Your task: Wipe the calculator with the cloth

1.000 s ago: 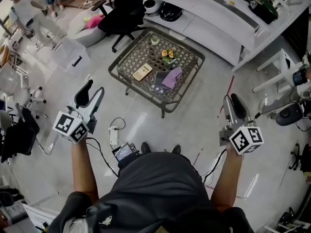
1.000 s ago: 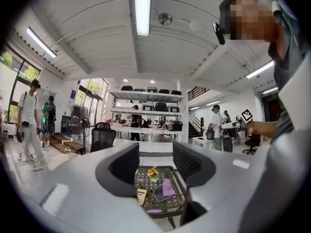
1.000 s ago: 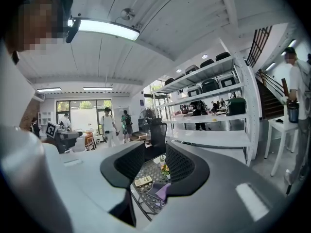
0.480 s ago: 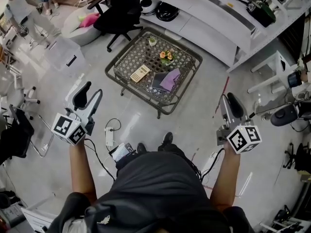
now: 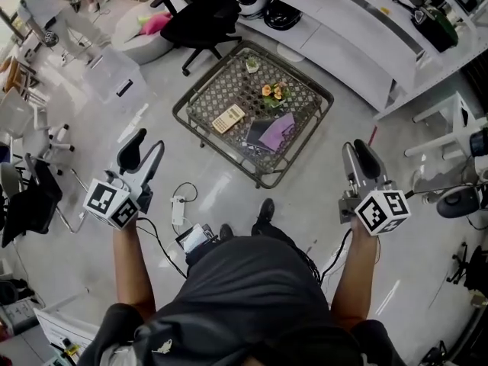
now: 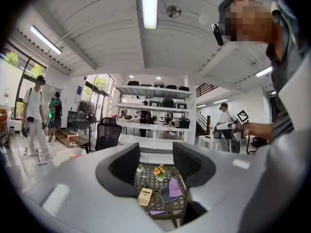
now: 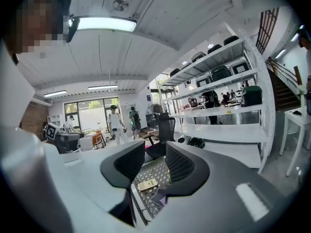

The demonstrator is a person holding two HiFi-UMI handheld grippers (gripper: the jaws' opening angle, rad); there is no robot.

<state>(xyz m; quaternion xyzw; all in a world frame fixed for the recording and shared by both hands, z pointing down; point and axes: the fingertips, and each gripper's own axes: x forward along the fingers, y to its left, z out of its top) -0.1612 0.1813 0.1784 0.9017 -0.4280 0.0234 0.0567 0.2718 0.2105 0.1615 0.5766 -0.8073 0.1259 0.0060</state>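
Note:
A beige calculator [image 5: 227,118] lies on the left part of a low wicker-and-glass table [image 5: 200,134]. To its right, a purple cloth [image 5: 277,126] rests on a dark flat item [image 5: 255,136]. Both grippers hang over the floor, short of the table and apart from everything on it. My left gripper [image 5: 144,151] is open and empty; its own view looks between the jaws [image 6: 155,161] at the calculator [image 6: 145,196] and cloth [image 6: 174,188]. My right gripper [image 5: 357,157] is also open with nothing held, and the calculator [image 7: 147,184] shows between its jaws [image 7: 148,165].
Orange flowers [image 5: 271,91] and a small pot [image 5: 252,65] stand at the table's far side. A black office chair [image 5: 201,20] and long white shelving [image 5: 347,33] lie beyond it. A power strip [image 5: 178,210] with cables lies on the floor near my feet. People stand at the far left.
The person has taken a step toward the table, one foot now forward. Both grippers have shifted with the step; their jaws stay as they were.

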